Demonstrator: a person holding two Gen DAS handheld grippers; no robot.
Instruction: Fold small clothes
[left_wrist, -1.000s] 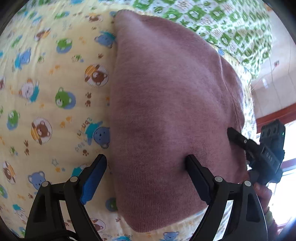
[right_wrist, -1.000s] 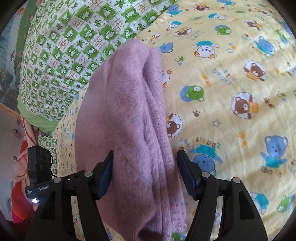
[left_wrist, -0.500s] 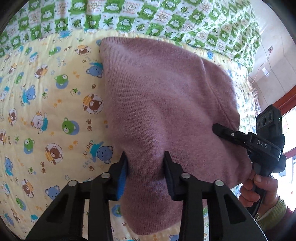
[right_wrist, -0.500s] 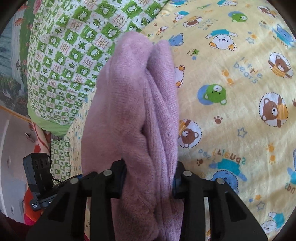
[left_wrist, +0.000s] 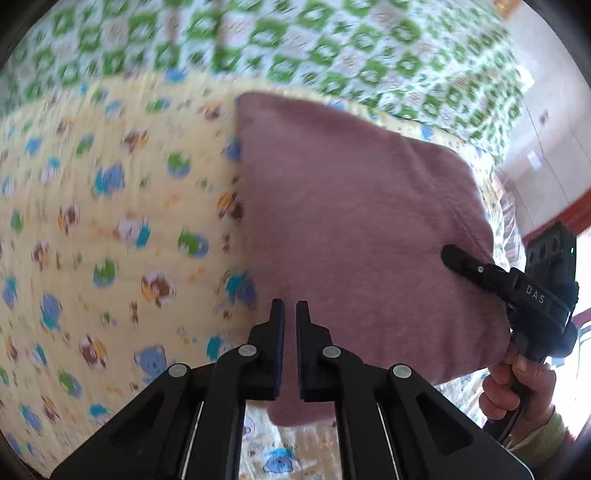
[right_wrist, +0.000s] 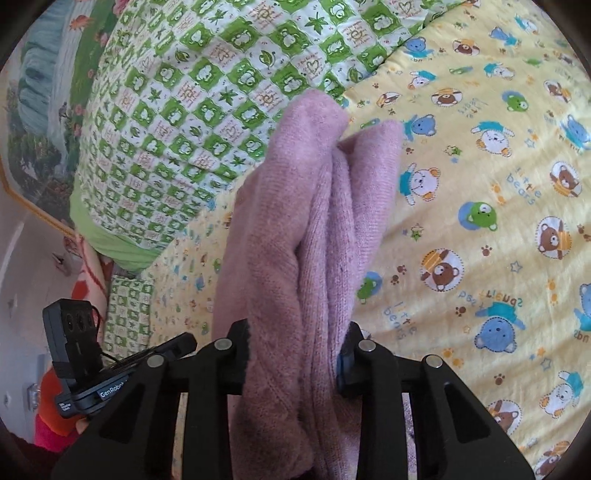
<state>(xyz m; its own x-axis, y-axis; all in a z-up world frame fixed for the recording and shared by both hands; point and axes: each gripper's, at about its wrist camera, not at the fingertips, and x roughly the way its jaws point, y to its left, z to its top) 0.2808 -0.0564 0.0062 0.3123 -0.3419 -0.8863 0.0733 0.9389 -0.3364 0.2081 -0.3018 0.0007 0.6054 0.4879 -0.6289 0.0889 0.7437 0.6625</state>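
Sweater: mauve knit sweater lay folded into a thick bundle on the bear-print bed quilt, frame centre.
Left gripper: jaws nearly together; whether they pinched cloth was unclear.
Right gripper: jaws clamped the stacked layers.
Remaining: probably only placing.

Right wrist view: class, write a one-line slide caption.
Right gripper clamps the bunched mauve knit garment above a yellow bear-print sheet.
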